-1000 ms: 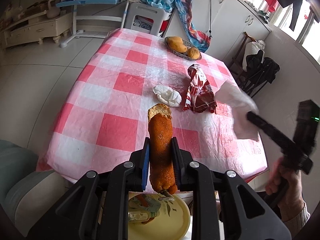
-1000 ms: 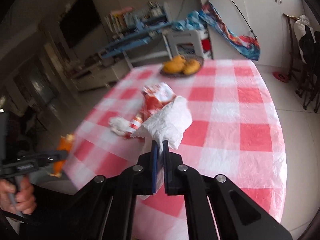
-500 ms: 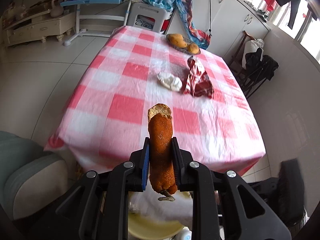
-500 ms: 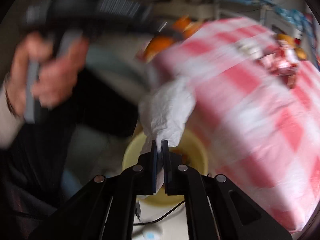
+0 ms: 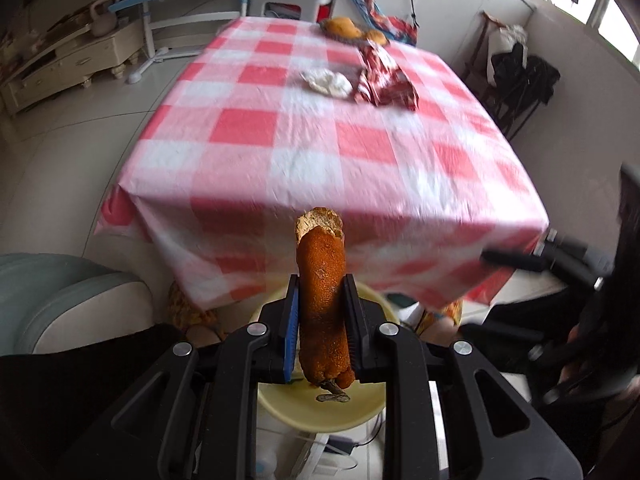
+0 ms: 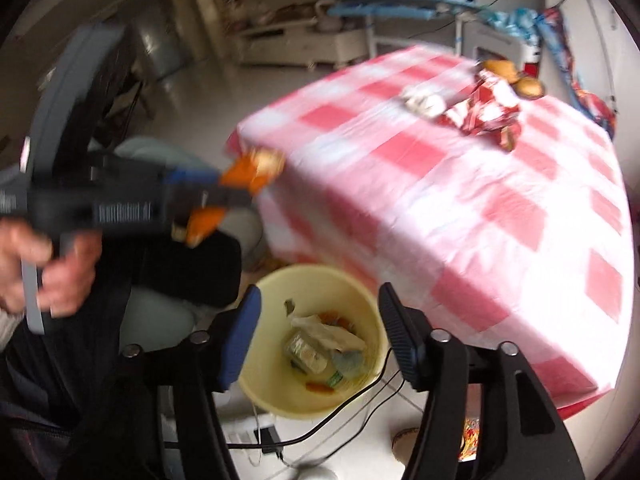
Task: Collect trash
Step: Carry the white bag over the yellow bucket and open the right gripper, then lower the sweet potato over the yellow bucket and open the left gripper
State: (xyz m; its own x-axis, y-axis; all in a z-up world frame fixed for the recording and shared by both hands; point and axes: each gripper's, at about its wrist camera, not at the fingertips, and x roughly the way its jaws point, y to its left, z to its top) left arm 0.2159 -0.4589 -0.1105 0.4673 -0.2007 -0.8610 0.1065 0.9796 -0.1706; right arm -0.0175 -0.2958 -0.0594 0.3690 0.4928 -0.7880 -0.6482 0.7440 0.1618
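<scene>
Below the near edge of the table (image 5: 328, 168), on the floor, stands the yellow bin (image 6: 276, 396) that I am working over with both tools. My right gripper (image 6: 320, 332) hangs directly above its mouth with the jaws standing well apart; they have just been opening, and nothing sits between the pads now. Inside the bin I can see a crumpled white tissue (image 6: 324, 330) lying on top of a few wrappers and scraps. My left gripper (image 5: 322, 324) is clamped on a long strip of orange peel (image 5: 322, 304), which stands upright between the pads, its ragged pale end poking up past the fingertips and a short stem end hanging out below. In the left wrist view the bin's rim (image 5: 320, 420) shows just underneath that peel, so the peel is above the bin but not in it. From the right wrist view, my left hand (image 6: 44, 264) appears blurred at the left side, holding the tool's handle, with the peel sticking out near the table's corner. On the red-and-white checked cloth, towards the far end, more trash lies waiting: a crumpled white napkin (image 5: 326, 82) and, just beside it, a red snack wrapper (image 5: 384, 80). Beyond those sits a dish of oranges (image 5: 352, 30) at the far edge.
</scene>
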